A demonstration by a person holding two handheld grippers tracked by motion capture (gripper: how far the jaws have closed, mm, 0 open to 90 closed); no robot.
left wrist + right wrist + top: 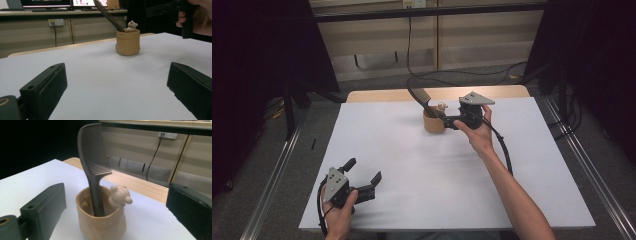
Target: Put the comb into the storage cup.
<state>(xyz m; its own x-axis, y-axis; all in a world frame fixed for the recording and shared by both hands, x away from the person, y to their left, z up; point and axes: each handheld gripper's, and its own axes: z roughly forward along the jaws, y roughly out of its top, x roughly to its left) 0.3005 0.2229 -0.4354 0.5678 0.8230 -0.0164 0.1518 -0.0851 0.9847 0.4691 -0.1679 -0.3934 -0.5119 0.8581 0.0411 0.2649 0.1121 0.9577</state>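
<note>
Right gripper view: comb (93, 160) stands in the cup (100, 222), right gripper (112, 202) wide open, holding nothing; release step looks complete. Next: withdraw toward 3 o'clock. Left gripper (362, 176), at 7 o'clock, open, empty.

Comb (94, 165) upright in cup (101, 225), cup on table (412, 165), right gripper (452, 121) just beside cup

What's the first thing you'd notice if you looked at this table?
A big dark comb stands handle-down in a small tan cup with a tiny bear on its rim, toward the far side of the white table. The right hand-held gripper sits open right beside the cup, and the left hand-held gripper waits open near the front edge.
</note>
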